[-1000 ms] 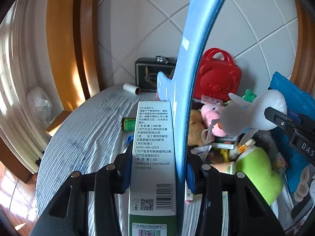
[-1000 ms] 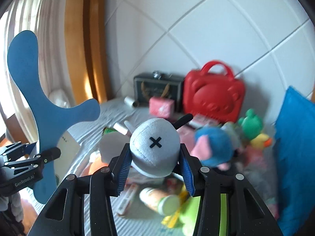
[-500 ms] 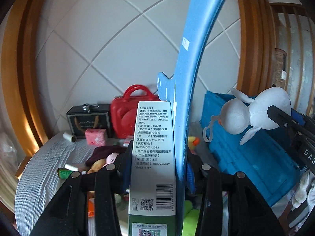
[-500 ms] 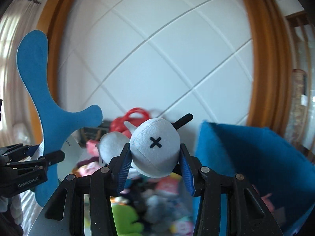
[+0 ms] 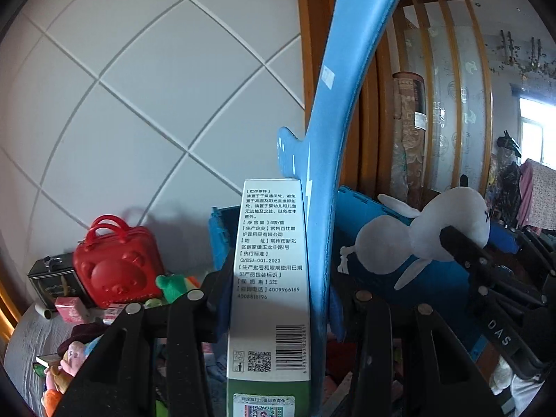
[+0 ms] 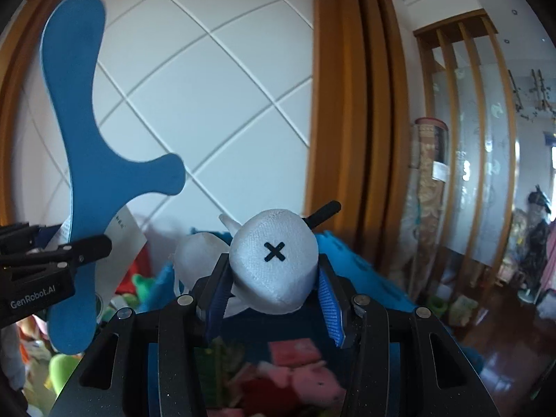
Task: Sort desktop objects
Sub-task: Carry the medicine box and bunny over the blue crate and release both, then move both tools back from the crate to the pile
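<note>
Bright daylight from the window (image 5: pixel 537 128); fisheye bends the edges, and the bin's toys (image 6: pixel 299 378) blur

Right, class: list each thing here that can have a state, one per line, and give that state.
left gripper: shut on a box and a boomerang together.
box: upright, clamped.
boomerang: upright, clamped beside the box.
right gripper: shut on the plush toy.
plush toy: held up, head squeezed.
red case: closed, standing on the table.
blue crate: top open, toys inside.

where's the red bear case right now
In the left wrist view, the red bear case sits low left against the tiled wall, between the black box and the green plush.
</note>
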`<state>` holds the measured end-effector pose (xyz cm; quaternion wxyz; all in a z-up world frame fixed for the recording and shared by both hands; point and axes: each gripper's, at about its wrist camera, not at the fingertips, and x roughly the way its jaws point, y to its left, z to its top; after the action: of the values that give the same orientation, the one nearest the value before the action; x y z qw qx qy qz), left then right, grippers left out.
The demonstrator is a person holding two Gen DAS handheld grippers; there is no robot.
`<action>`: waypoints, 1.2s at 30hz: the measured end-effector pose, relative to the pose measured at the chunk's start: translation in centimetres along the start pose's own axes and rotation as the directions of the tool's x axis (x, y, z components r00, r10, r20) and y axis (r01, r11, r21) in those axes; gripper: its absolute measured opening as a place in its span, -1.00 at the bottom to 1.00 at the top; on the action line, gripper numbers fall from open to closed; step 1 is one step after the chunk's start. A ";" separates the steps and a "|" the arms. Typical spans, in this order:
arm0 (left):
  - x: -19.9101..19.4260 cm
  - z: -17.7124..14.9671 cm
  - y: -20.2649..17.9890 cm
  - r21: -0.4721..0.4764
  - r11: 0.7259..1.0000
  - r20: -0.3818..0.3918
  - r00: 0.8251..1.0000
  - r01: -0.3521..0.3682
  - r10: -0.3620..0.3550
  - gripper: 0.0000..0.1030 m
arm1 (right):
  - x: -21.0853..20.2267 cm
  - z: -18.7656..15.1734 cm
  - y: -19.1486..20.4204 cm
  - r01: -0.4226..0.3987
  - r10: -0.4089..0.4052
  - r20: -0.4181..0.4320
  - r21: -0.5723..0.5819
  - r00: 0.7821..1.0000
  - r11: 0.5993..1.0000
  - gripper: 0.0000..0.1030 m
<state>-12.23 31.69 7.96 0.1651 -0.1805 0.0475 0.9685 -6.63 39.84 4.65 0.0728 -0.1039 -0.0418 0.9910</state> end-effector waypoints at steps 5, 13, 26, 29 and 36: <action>4.6 -0.2 -4.5 -0.001 1.000 -0.135 0.991 0.008 -0.008 -0.14 | 2.3 -1.1 -3.5 0.050 -0.054 -0.063 -0.050 0.997 0.997 -0.10; 8.9 -1.5 -5.8 0.007 0.999 -0.265 0.963 -0.038 0.039 -0.05 | 6.9 -0.7 -5.3 0.042 -0.058 -0.142 -0.116 0.988 0.992 -0.09; 9.6 -2.0 -4.1 -0.014 0.998 -0.301 0.952 -0.057 0.051 0.31 | 10.0 -1.1 -5.1 0.023 -0.054 -0.170 -0.174 0.984 0.984 -0.03; 9.8 -2.4 -4.0 -0.015 0.999 -0.309 0.950 -0.050 0.043 0.31 | 9.8 -0.6 -5.1 0.029 -0.057 -0.152 -0.181 0.987 0.983 0.11; 9.3 -3.1 -4.2 -0.020 1.000 -0.324 0.946 -0.024 0.017 0.31 | 8.4 -0.1 -5.4 0.079 -0.100 -0.103 -0.192 0.990 0.978 0.77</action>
<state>-17.95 38.03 1.58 0.1428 -0.3386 0.0645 0.9278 -14.03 46.42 3.40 0.1095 -0.1636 -0.1356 0.9710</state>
